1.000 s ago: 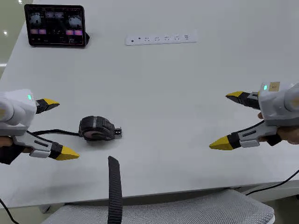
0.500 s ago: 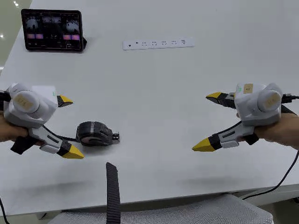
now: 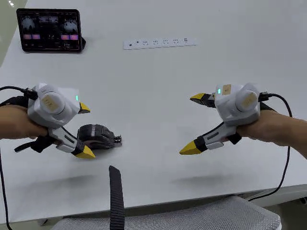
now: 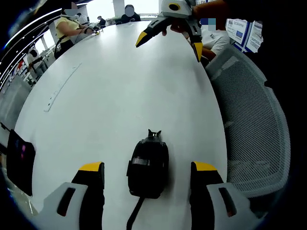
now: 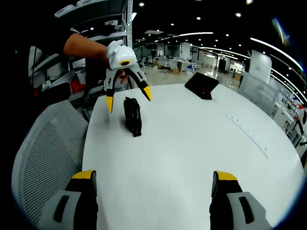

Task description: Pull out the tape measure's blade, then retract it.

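The tape measure [image 3: 97,136] lies near the desk's [image 3: 153,86] front edge, toward its left corner, between the spread jaws of my left hand-held gripper [image 3: 85,130], touching neither. Its long axis runs along the jaws' line, with the hook [image 4: 154,132] pointing toward my right hand-held gripper [image 3: 193,123], which is also spread and well apart. My left is nearer and, I judge, only needs to squeeze.

I've got my right gripper [image 5: 153,177] over the white table [image 5: 192,143], jaws wide apart. Straight ahead, the left gripper [image 5: 128,98] stands with spread jaws flanking the black tape measure [image 5: 133,114].
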{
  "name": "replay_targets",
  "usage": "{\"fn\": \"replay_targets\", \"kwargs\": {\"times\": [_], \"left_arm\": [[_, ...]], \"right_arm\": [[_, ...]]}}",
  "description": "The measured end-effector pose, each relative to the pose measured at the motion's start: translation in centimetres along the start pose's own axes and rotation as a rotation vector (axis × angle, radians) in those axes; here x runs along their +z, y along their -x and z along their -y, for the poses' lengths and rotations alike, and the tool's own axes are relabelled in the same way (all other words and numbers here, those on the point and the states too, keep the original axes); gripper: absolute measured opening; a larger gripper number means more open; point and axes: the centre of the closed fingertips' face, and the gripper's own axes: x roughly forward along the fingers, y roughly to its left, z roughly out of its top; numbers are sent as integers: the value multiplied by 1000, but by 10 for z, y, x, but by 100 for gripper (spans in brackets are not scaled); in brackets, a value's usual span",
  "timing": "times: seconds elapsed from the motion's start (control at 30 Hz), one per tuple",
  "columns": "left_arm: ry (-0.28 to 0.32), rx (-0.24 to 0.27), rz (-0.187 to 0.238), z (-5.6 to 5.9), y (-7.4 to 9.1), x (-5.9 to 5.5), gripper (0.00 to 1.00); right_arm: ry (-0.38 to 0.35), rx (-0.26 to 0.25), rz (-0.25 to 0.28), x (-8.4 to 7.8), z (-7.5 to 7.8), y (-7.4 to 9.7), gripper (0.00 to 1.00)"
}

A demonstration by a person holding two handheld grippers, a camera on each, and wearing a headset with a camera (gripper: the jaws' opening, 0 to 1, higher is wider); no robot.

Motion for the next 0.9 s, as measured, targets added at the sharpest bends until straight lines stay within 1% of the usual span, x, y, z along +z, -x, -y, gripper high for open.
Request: {"fn": "replay_targets", "kwargs": {"times": [0.07,0.1,0.17,0.2,0.23,0.27,0.3,0.33,0.37,0.4,0.47,0.5,0.53,0.57,0.6,0.63,0.67,0.7,0.73,0.77,0.8,0.83,0.87,0.9], "left_arm": [[0,3,-2,-1,-3,1,61],[-6,2,-4,0,-4,2,58],[-11,1,-8,1,-7,3,54],[-14,-3,-7,2,-8,4,53],[-15,-7,-7,3,-10,4,53],[-18,-18,-14,5,-11,4,50],[-14,-29,-23,7,-12,3,44],[-46,5,-58,1,-12,-1,35],[-83,18,-78,5,-17,0,30],[-63,0,-51,13,-23,7,30],[-63,-5,-59,17,-26,8,30],[-50,-9,-61,16,-26,6,30],[-50,-7,-61,18,-27,7,30],[-54,-6,-63,16,-25,6,30],[-56,-4,-63,20,-27,7,30],[-62,-3,-60,16,-25,6,30],[-66,-3,-58,18,-26,7,30],[-59,-4,-59,15,-24,5,30],[-61,-1,-60,18,-25,6,29],[-61,4,-58,15,-24,5,29],[-60,9,-56,17,-25,5,29],[-54,11,-53,15,-24,5,29],[-51,15,-51,16,-24,5,29],[-50,17,-47,13,-22,4,29]], "right_arm": [[4,12,0,3,-2,-6,99],[-1,24,4,6,-4,-10,99],[-4,35,17,12,-6,-16,99],[-3,43,20,15,-7,-20,99],[1,48,19,17,-7,-23,99],[7,56,17,19,-8,-26,99],[11,60,16,20,-9,-29,99],[15,64,12,21,-10,-32,99],[20,69,10,22,-10,-36,99],[23,73,9,23,-11,-38,99],[28,80,7,25,-12,-44,99],[31,82,9,26,-12,-46,99],[32,86,9,27,-12,-49,99],[32,88,7,27,-12,-51,99],[33,92,7,28,-12,-55,99],[34,94,6,28,-12,-57,99],[35,96,5,29,-13,-59,99],[35,97,4,29,-13,-61,99],[35,99,3,30,-13,-64,99],[34,100,2,30,-13,-67,99],[34,102,1,31,-14,-68,99],[33,103,1,31,-14,-70,99],[32,102,1,31,-14,-73,99],[30,102,-2,31,-14,-76,99]]}}
